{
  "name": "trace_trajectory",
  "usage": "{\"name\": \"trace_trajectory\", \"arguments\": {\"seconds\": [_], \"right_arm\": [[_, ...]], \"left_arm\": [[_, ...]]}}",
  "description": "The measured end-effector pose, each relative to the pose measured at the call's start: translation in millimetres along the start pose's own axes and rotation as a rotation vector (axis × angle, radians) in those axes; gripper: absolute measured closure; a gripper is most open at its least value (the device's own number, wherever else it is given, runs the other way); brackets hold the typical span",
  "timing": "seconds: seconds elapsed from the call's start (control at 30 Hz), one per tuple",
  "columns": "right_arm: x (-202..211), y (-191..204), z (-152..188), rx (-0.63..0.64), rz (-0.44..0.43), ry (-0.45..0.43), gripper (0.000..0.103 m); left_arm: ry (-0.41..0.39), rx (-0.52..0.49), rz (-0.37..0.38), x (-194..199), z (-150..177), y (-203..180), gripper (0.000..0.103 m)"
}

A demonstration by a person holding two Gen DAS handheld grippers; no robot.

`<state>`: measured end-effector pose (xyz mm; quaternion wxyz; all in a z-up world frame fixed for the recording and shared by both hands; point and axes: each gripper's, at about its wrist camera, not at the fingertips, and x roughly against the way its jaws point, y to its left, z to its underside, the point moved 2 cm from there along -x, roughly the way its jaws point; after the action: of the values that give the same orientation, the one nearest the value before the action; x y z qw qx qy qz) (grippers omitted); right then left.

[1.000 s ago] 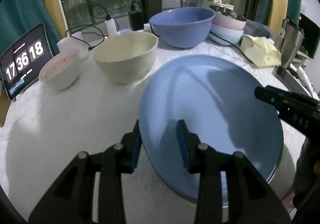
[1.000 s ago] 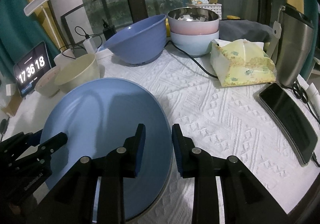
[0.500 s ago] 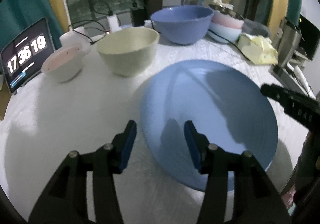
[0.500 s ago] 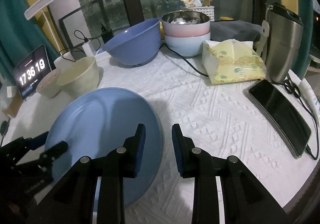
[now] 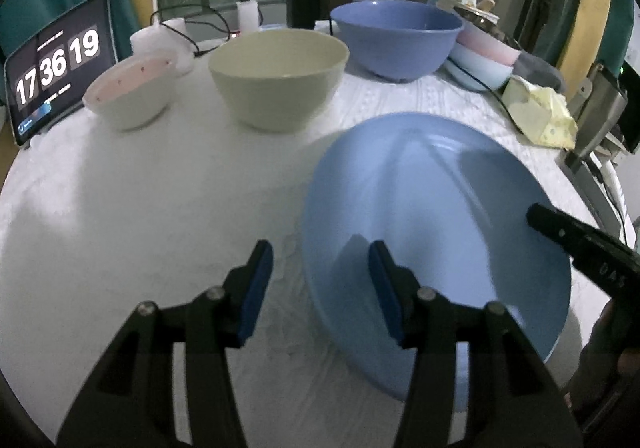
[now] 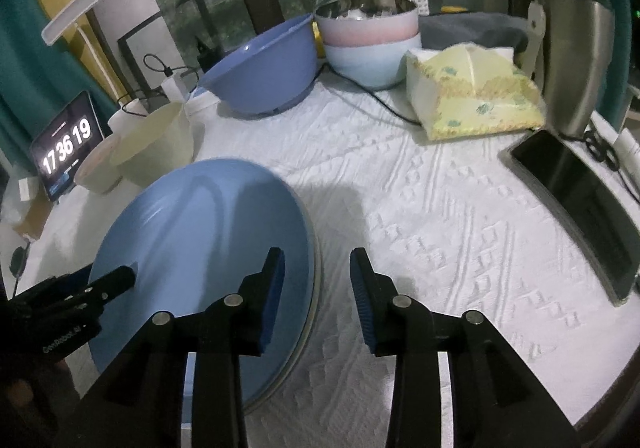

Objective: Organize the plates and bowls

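A large blue plate (image 5: 440, 224) lies on the white tablecloth, also in the right wrist view (image 6: 200, 248). My left gripper (image 5: 316, 284) is open and empty at the plate's near left rim, its right finger over the plate. My right gripper (image 6: 316, 296) is open and empty at the plate's right rim; its tip shows in the left wrist view (image 5: 568, 236). Behind stand a cream bowl (image 5: 280, 75), a small pink-lined bowl (image 5: 132, 91), a big blue bowl (image 5: 400, 35) and stacked pink and pale-blue bowls (image 6: 372, 43).
A tablet clock (image 5: 52, 67) leans at the far left. A tissue pack (image 6: 472, 91), a steel jug (image 6: 572, 55) and a phone (image 6: 576, 195) lie at the right. Chargers and cables (image 5: 240, 11) sit at the back edge.
Both grippers have opened and let go of the blue plate, which now lies flat on the cloth. Both have drawn back slightly from its rim.
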<state>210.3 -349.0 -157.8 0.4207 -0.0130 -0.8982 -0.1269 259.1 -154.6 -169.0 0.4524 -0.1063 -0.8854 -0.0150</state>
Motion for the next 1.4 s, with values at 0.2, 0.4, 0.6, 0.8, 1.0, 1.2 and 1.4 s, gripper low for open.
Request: {"name": "trace_trajectory", "arguments": {"seconds": [0.2,0.4,0.6,0.8,1.0,1.2,1.4], "right_arm": [[-3,1,7,-0.019,-0.053,0.014,0.067],[-3,1,11,-0.054,-0.104,0.033,0.067],[-5,8,10,-0.043,-0.078,0.022,0.066],[-2,9,12,-0.038,-0.063,0.025,0.066],[4,12,15,-0.033,-0.056,0.025,0.066],[12,19,16,-0.018,-0.05,0.012,0.066],[17,36,16,0.004,-0.055,0.004,0.066]], "left_arm": [[-0.002,0.044,0.042,-1,2,7,0.052],[0.01,0.026,0.118,1,6,-3,0.052],[-0.005,0.056,0.119,2,7,0,0.059],[-0.001,0.059,0.121,6,10,2,0.06],[0.0,0.061,0.127,11,15,5,0.061],[-0.018,0.062,0.126,21,20,11,0.061],[-0.035,0.081,0.123,31,24,26,0.061]]}}
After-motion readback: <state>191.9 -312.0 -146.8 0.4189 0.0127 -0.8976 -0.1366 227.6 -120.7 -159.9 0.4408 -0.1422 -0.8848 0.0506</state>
